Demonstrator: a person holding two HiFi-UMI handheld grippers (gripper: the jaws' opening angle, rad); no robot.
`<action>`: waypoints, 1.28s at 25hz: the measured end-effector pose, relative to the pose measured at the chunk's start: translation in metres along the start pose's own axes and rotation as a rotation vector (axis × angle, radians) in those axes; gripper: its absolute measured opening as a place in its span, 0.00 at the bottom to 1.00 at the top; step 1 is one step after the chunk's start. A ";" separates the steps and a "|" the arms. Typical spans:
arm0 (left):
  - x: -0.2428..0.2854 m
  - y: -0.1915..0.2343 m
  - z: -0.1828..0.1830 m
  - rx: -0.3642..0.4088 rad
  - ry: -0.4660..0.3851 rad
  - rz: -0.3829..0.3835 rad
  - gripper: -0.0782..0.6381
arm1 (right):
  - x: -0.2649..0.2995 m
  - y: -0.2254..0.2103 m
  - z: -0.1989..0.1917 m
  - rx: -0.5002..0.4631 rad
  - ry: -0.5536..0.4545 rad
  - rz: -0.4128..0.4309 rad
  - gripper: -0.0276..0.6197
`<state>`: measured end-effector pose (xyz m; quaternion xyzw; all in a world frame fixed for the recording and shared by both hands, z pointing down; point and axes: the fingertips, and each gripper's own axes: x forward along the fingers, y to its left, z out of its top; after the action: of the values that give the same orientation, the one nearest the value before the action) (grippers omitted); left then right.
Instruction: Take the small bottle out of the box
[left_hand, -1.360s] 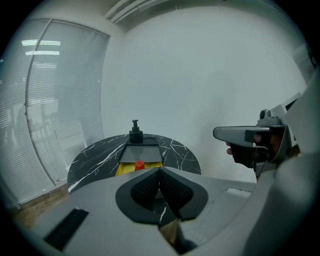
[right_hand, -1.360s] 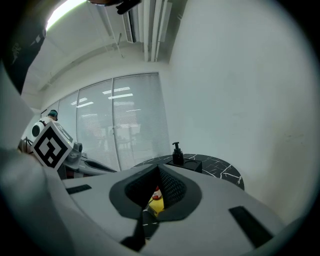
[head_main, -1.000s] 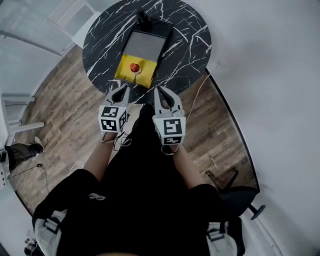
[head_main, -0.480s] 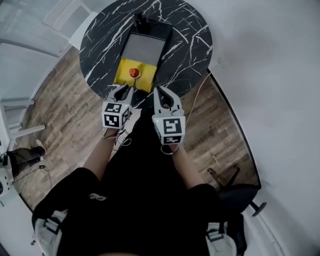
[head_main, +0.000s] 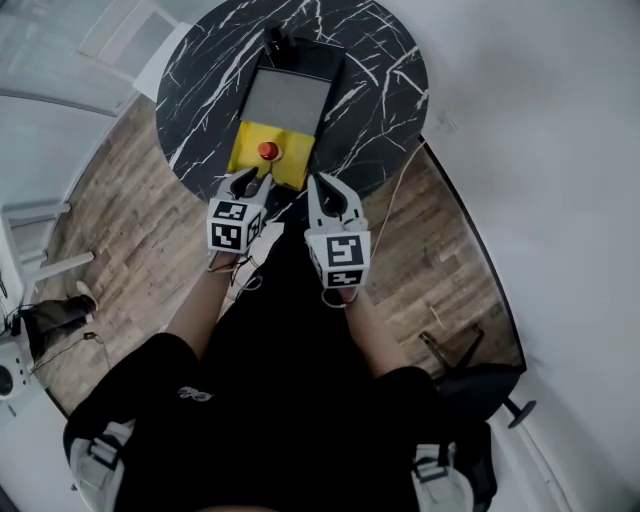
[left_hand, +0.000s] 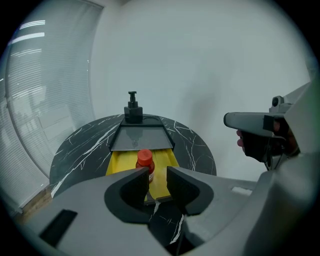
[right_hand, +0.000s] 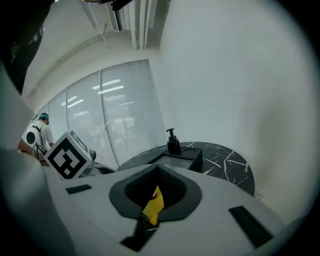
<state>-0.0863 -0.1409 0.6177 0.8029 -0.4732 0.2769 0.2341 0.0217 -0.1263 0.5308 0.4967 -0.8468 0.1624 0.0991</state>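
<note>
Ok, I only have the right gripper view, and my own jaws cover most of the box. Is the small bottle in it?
Observer: Yes. The small bottle, red-capped, stands upright in the yellow box.
Operator: Where do the grippers sit?
Observer: In the head view the left gripper points at the box's near end, and the right gripper is off to the right of the box.
Operator: Are the left jaws ready?
Observer: They stand apart and have just been opening. Nothing is between them, and the bottle is beyond the tips.
</note>
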 end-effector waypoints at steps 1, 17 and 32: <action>0.002 0.002 0.000 -0.001 0.003 0.001 0.24 | 0.002 0.000 0.000 0.002 0.001 0.001 0.04; 0.036 0.014 -0.003 -0.030 0.087 -0.002 0.36 | 0.030 -0.020 0.004 0.006 0.033 -0.002 0.04; 0.061 0.024 -0.012 0.012 0.200 -0.019 0.46 | 0.053 -0.026 0.019 -0.008 0.038 0.003 0.04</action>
<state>-0.0855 -0.1824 0.6700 0.7770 -0.4382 0.3563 0.2780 0.0186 -0.1887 0.5353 0.4919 -0.8462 0.1684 0.1168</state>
